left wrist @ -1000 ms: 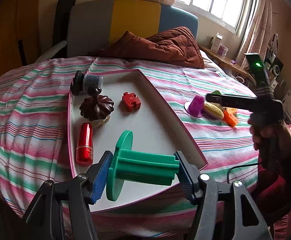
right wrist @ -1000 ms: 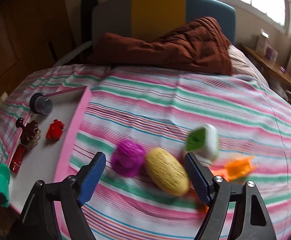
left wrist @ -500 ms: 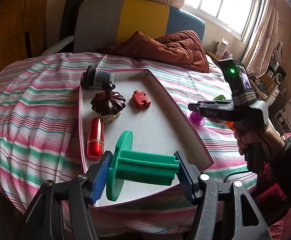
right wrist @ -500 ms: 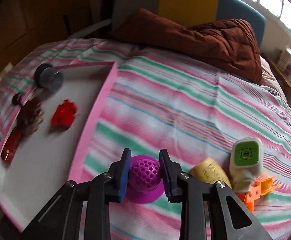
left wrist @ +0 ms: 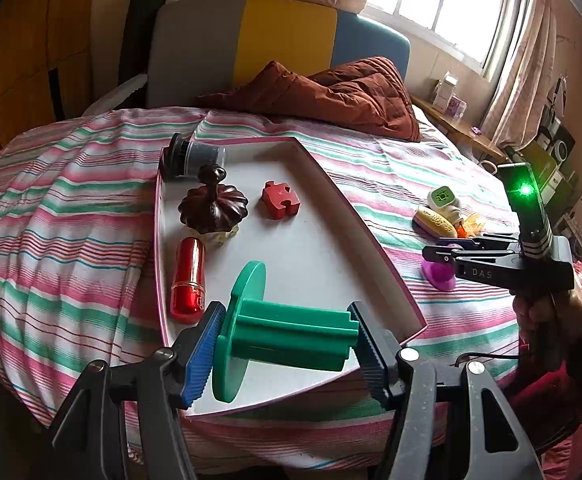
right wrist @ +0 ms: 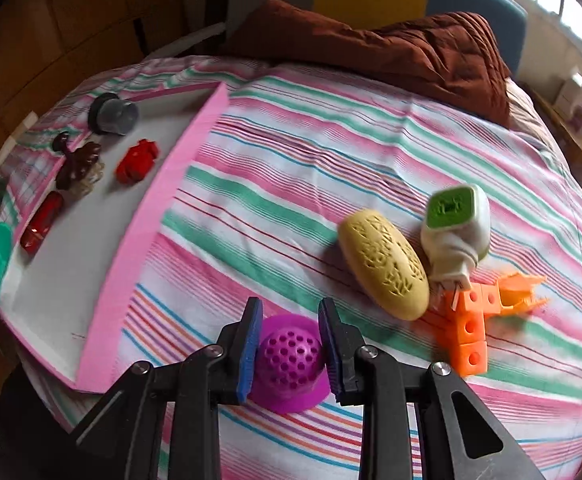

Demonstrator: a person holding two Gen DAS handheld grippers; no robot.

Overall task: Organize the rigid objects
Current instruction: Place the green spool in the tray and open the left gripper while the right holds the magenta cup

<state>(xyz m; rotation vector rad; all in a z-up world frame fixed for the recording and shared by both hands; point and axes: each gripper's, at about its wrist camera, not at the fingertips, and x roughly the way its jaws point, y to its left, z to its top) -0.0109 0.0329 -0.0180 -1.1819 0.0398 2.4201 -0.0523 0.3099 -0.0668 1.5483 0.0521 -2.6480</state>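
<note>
My left gripper (left wrist: 285, 340) is shut on a green spool (left wrist: 279, 330) and holds it over the near end of the pink-rimmed white tray (left wrist: 331, 264). My right gripper (right wrist: 289, 354) is shut on a purple perforated dome (right wrist: 289, 360) just above the striped bedspread, right of the tray (right wrist: 139, 236). The right gripper (left wrist: 447, 254) and the dome (left wrist: 437, 274) also show in the left wrist view. On the tray lie a red puzzle piece (left wrist: 279, 199), a dark brown lidded pot (left wrist: 213, 210), a red cylinder (left wrist: 188, 280) and a grey cap (left wrist: 195, 156).
On the bedspread right of the tray lie a yellow oval piece (right wrist: 385, 264), a white and green device (right wrist: 455, 228) and orange cube blocks (right wrist: 473, 328). A brown quilt (right wrist: 391, 52) lies at the headboard. The bed's near edge drops off below the tray.
My right gripper has pulled back toward me and lower with the purple dome in it, away from the yellow piece. The left gripper still holds the green spool over the tray.
</note>
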